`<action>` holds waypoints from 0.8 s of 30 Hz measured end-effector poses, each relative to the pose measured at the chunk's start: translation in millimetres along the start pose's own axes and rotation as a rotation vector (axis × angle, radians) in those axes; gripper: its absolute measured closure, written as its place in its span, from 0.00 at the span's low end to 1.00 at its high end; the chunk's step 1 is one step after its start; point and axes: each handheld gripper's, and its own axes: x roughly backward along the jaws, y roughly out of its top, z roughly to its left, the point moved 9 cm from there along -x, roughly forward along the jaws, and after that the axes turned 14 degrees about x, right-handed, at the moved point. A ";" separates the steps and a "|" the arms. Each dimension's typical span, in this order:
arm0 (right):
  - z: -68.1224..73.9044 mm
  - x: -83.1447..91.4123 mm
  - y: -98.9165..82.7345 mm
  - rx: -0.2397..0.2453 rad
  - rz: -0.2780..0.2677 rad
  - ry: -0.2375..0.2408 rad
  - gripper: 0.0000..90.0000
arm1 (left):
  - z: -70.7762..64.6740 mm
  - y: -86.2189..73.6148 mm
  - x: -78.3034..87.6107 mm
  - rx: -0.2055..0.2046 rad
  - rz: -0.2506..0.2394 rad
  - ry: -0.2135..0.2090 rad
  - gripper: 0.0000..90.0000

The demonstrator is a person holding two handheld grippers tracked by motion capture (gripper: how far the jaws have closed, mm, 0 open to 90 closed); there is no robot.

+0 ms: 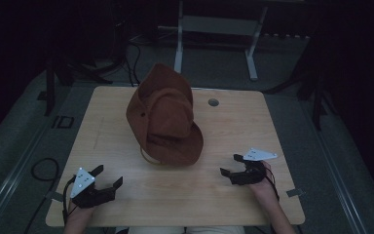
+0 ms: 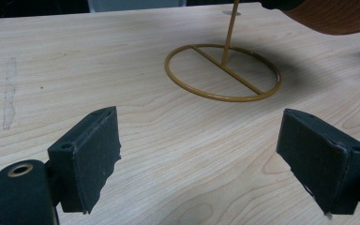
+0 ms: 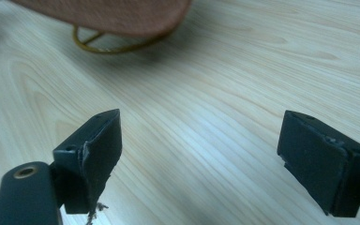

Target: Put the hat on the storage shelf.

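Basically, high view first: brown hat [image 1: 165,119] sits perched on a thin gold wire stand [image 1: 148,157] near the middle of the wooden table [image 1: 233,195], tilted, brim hanging low toward the person's side. Risk as I judge it: the stand looks light and the hat top-heavy, so a one-sided nudge on the brim could tip the whole thing or drag the hat off. Left gripper [image 1: 108,179] rests low at the near left corner, hand coming in from the bottom edge, jaws spread wide, holding nothing, aimed up toward the hat. Right gripper [image 1: 230,164] sits near the right edge, wrist angled inward, jaws also wide apart and empty, well apart from the hat. Left gripper view: stand's ring base and upright rod [image 2: 222,70] ahead on the bare wood, hat brim [image 2: 333,16] at the top right corner; both pads spread, nothing between them. Clipping that rod is another likely way to topple it. Right gripper view: hat brim [image 3: 103,16] overhangs the ring base [image 3: 108,44] at top left; jaws wide, empty, left pad frayed at its lower edge, which might weaken grip on fabric.
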 end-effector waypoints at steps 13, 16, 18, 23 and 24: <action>-7.8 24.1 -32.2 0.018 0.032 -0.087 0.15 | 0.4 -0.8 -1.0 -0.011 0.005 0.008 0.16; -11.3 30.4 -37.6 0.031 0.041 -0.117 0.15 | 0.7 -0.6 -1.3 -0.012 0.005 0.011 0.16; -14.1 34.2 -41.4 0.037 0.048 -0.145 0.15 | 0.9 -0.7 -1.2 -0.012 0.005 0.011 0.16; -18.9 42.4 -51.6 0.047 0.071 -0.182 0.15 | 1.1 -1.0 -1.1 -0.011 0.005 0.012 0.16; -19.7 44.3 -53.3 0.046 0.072 -0.190 0.15 | 1.0 -1.1 -1.1 -0.013 0.007 0.012 0.16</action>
